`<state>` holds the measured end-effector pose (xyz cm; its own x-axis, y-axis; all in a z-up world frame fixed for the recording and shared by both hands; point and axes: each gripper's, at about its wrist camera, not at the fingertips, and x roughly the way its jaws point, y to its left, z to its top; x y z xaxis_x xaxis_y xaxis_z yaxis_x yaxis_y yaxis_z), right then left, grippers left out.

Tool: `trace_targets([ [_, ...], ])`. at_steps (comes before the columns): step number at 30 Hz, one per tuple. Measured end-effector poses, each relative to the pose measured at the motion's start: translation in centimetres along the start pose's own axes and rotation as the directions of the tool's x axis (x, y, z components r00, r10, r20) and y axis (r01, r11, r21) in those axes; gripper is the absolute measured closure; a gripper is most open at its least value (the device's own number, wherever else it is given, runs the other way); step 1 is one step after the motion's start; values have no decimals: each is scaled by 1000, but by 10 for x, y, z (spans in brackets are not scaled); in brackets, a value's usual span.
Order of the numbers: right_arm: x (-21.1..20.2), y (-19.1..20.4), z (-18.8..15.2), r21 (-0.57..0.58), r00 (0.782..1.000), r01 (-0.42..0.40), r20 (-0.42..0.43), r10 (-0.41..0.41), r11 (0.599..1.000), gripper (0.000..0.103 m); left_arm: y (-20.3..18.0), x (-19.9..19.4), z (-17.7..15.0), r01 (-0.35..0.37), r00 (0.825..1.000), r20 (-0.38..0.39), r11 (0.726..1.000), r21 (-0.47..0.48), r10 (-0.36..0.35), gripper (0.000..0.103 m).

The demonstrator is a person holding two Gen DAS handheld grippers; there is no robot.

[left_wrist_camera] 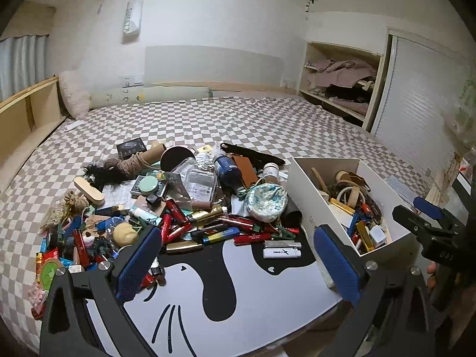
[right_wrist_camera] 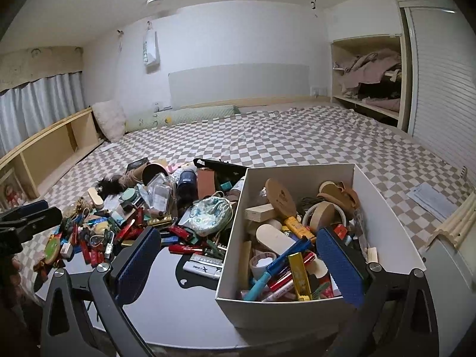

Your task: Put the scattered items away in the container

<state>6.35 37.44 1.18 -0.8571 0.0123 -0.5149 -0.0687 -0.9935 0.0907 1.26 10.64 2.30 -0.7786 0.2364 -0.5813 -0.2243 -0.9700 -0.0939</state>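
A heap of scattered small items [left_wrist_camera: 166, 208] covers the far half of a white cat-print board [left_wrist_camera: 267, 297]: red lighters, a floral pouch [left_wrist_camera: 264, 200], a blue bottle [left_wrist_camera: 227, 169] and a white lighter [left_wrist_camera: 281, 253]. My left gripper [left_wrist_camera: 238, 263] hovers open over the board's bare front, nothing between its blue pads. A white box [right_wrist_camera: 282, 309], holding several items, stands to the right of the heap [right_wrist_camera: 134, 223]. My right gripper [right_wrist_camera: 239, 260] is open and empty, straddling the box's near left corner. The white lighter [right_wrist_camera: 202, 267] lies just left of the box.
The board rests on a bed with a checkered sheet [left_wrist_camera: 208, 119]. A wooden shelf [left_wrist_camera: 26, 110] lines the left side, and a closet [left_wrist_camera: 342, 83] with clothes stands at the far right. Papers [right_wrist_camera: 431, 199] lie on the sheet right of the box.
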Motion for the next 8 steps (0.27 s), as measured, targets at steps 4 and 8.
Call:
trace_targets([
  [4, 0, 1, 0, -2, 1000, -1, -4, 1, 1000, 0, 1, 2, -2, -14, 1000, -5, 1000, 5, 14, 0],
  [8, 0, 1, 0, -2, 1000, 1, -5, -1, 1000, 0, 3, 2, -3, -18, 1000, -6, 1000, 1, 18, 0],
])
